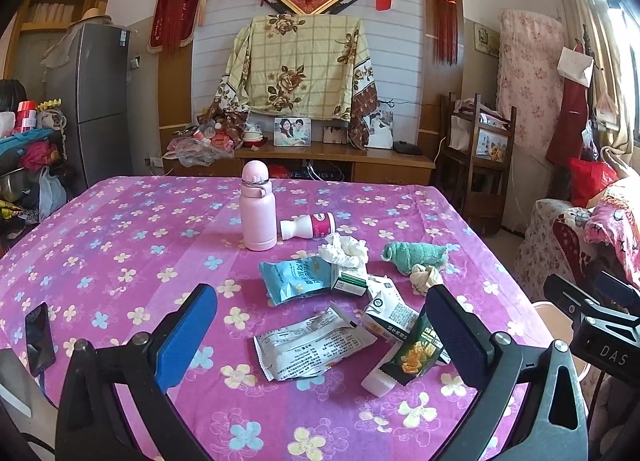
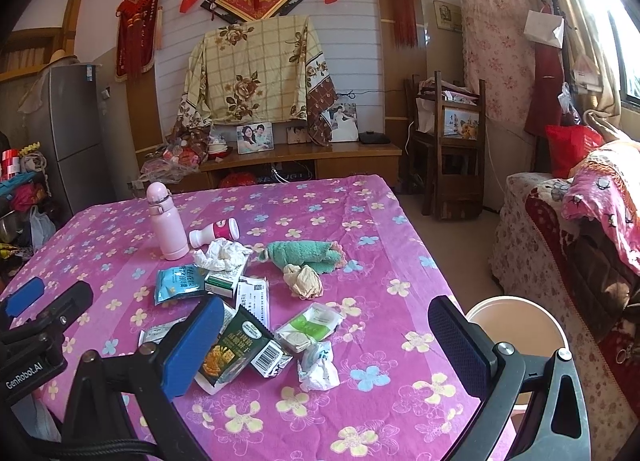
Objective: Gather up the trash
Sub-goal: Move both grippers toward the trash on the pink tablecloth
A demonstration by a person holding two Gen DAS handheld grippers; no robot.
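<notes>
Pink flask [image 1: 258,213] stands beside green towel [image 1: 414,255].

Home living room — fridge [image 1: 100,101], sofa [image 2: 560,229]

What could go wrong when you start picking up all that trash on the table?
The pink bottle stands upright right behind the tissue, so a reach there might knock it over. The small white bottle lies on its side and could roll. The green cloth sits among the wrappers and might get grabbed as trash.
</notes>
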